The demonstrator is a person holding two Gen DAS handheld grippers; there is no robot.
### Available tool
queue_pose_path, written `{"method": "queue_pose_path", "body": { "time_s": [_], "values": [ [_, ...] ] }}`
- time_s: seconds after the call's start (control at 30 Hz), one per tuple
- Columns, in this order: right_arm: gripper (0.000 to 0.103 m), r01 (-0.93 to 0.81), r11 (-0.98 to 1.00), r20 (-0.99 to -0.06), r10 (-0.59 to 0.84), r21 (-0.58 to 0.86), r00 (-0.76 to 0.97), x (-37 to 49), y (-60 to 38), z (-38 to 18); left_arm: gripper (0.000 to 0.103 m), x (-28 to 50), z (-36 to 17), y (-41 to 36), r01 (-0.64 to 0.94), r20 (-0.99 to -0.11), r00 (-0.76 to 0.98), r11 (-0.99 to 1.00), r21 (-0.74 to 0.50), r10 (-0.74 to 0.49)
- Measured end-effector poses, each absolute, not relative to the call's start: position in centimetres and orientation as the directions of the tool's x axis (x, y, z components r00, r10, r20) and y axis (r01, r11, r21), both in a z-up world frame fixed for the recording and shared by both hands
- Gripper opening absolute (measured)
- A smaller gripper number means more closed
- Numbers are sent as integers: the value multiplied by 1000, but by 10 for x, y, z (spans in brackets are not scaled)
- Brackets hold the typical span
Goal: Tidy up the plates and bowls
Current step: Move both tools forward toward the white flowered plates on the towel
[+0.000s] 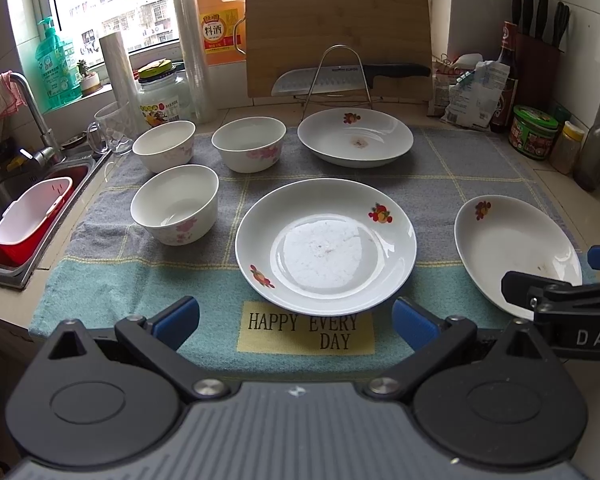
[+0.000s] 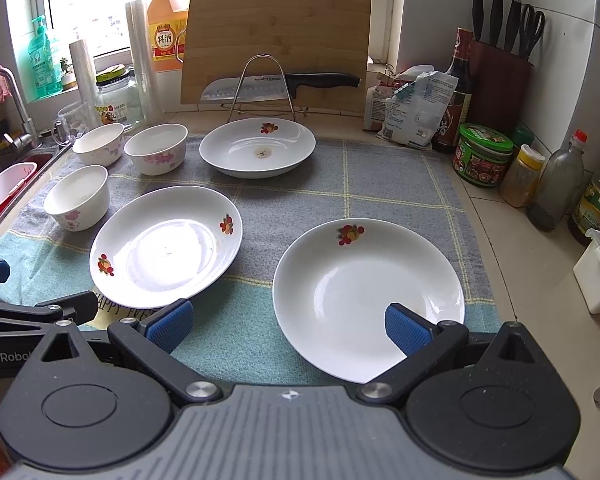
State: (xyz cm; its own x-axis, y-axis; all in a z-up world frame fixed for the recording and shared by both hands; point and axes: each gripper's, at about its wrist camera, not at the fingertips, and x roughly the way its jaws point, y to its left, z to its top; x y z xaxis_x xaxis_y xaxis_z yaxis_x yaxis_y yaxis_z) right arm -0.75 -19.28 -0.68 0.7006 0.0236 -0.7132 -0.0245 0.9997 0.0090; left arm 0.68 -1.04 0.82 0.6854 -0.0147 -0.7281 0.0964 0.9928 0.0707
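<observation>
We see a pale tiled worktop (image 2: 500, 240) carrying a grey-and-teal checked cloth (image 2: 380, 184); on the cloth sit three white floral plates (image 2: 368, 292) and three white floral bowls (image 1: 176, 204).

Both tongs look the same. The left tongs (image 1: 296, 320) have black link arms with silver round pivot screws, blue ribbed pads and a grey grooved housing. The right tongs (image 2: 288, 322) show white letters "DAS" on the side, the left ones "GenRobo".
</observation>
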Motion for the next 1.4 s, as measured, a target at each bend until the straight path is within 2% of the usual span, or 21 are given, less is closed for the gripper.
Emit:
{"method": "queue_pose_path", "body": {
  "time_s": [0.8,1.4],
  "values": [
    [103,-38,999,-698,32,6,716,-14,-205,-3,102,2,13,-24,103,-721,692,993,61,-27],
    [103,-127,992,-623,104,7,775,-34,-230,0,102,3,18,-44,193,-664,739,980,48,-113]
  ]
}}
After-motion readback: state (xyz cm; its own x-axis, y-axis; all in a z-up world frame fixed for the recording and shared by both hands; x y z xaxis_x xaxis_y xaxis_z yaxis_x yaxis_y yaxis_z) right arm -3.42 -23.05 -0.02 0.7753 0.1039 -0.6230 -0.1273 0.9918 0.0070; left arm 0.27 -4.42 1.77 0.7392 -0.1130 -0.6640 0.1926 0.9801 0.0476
